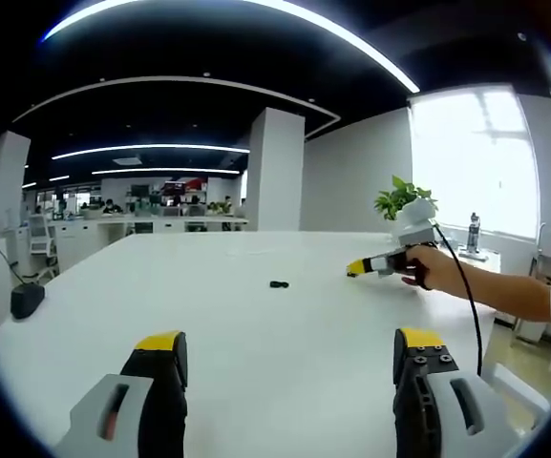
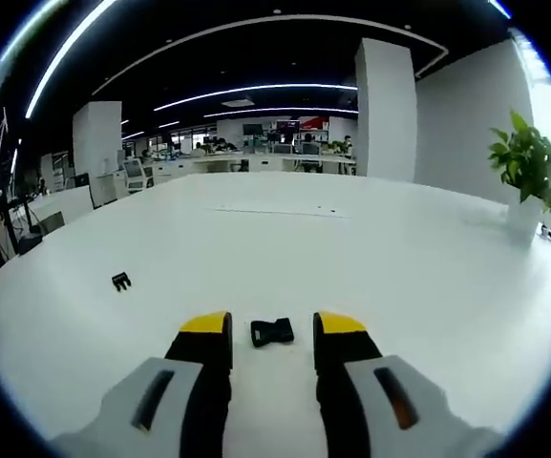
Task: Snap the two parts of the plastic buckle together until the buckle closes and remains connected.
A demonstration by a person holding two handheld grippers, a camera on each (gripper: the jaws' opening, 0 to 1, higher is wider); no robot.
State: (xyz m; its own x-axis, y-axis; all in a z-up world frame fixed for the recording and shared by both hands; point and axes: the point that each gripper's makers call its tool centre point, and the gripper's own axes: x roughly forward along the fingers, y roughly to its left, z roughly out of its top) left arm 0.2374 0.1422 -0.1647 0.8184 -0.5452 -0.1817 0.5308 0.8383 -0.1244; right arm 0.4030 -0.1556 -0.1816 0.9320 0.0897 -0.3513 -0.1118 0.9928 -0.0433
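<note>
**Two buckle halves apart on the desk, both hand-held grippers wide open**

In my right gripper view, the right hand-held gripper (image 2: 271,332) sits low over the white desk (image 2: 370,258), its yellow-tipped jaws spread wide and holding nothing. Between the tips lies a black plastic buckle part (image 2: 272,331), touching neither jaw as far as I can tell; its outline is too small for me to say which half it is. Further out to the left rests a smaller black plastic buckle piece (image 2: 121,281), well apart from the first.

In my left gripper view, the left hand-held gripper (image 1: 289,345) is also wide open and empty above bare desk. Beyond it one small black piece lies on the desk, too tiny to read, and a person's hand (image 1: 422,268) holds the right hand-held gripper there. A green potted plant (image 2: 530,168) stands at the far edge.
</note>
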